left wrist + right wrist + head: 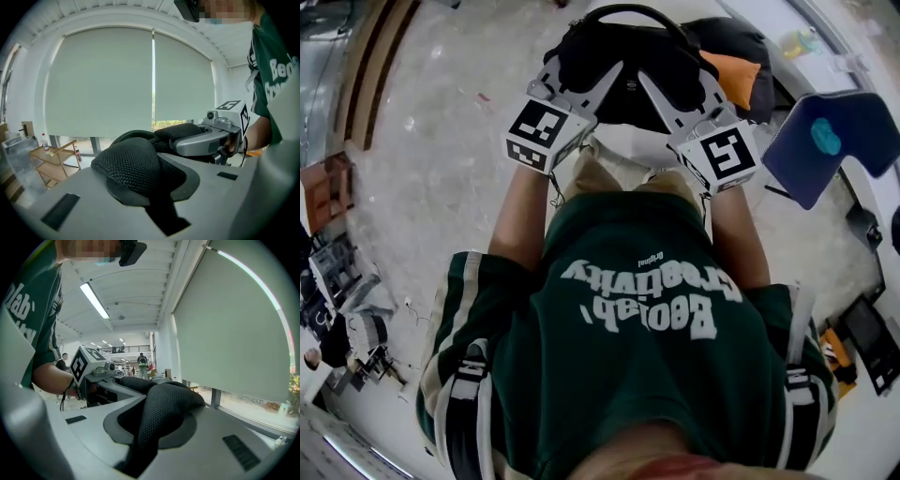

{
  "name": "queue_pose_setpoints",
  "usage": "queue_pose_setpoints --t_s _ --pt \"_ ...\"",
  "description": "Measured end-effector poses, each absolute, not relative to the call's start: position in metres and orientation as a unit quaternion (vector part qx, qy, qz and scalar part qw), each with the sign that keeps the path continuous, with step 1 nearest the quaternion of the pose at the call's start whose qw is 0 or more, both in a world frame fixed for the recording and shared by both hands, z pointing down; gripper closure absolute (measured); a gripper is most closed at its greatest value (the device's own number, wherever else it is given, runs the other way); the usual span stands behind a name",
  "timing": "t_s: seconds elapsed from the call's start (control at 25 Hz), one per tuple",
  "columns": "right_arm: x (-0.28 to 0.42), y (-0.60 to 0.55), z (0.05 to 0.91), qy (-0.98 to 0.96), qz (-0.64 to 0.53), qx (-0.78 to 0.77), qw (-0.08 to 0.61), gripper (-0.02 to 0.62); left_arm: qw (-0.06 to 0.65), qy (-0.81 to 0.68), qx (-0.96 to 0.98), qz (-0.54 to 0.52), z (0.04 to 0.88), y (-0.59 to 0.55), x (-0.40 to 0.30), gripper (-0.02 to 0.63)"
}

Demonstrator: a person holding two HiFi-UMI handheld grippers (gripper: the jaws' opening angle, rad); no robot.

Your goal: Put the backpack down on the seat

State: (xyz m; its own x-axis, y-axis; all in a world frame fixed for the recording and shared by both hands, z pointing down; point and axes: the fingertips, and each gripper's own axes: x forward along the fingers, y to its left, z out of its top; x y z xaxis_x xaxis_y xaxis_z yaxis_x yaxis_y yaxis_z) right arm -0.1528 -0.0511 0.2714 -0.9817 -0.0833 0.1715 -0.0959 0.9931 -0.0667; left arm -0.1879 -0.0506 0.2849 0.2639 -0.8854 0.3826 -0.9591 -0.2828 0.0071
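A black backpack (623,61) with a curved top handle hangs in front of me, just above a white rounded seat (626,146). My left gripper (581,82) is shut on one black mesh shoulder strap (133,166), which bulges up out of its jaws. The right gripper (673,92) is shut on the other mesh strap (164,411) in the same way. Each gripper view shows the other gripper across the pack: the right gripper (208,138) and the left gripper (96,373). The pack's underside and its contact with the seat are hidden.
A blue chair (830,141) stands to the right, with an orange item (733,70) and a dark bag (741,42) behind the backpack. Clutter lines the floor at the left (337,272). A wooden rack (51,159) stands under the blinded window.
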Motion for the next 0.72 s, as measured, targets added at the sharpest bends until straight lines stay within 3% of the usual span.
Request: queue_pose_setpoints --t_s 0.72 --pt "-0.250 -0.118 0.434 -0.926 0.197 0.295 0.129 0.523 0.184 -0.364 0.893 0.192 0.443 -0.127 -0.281 0.529"
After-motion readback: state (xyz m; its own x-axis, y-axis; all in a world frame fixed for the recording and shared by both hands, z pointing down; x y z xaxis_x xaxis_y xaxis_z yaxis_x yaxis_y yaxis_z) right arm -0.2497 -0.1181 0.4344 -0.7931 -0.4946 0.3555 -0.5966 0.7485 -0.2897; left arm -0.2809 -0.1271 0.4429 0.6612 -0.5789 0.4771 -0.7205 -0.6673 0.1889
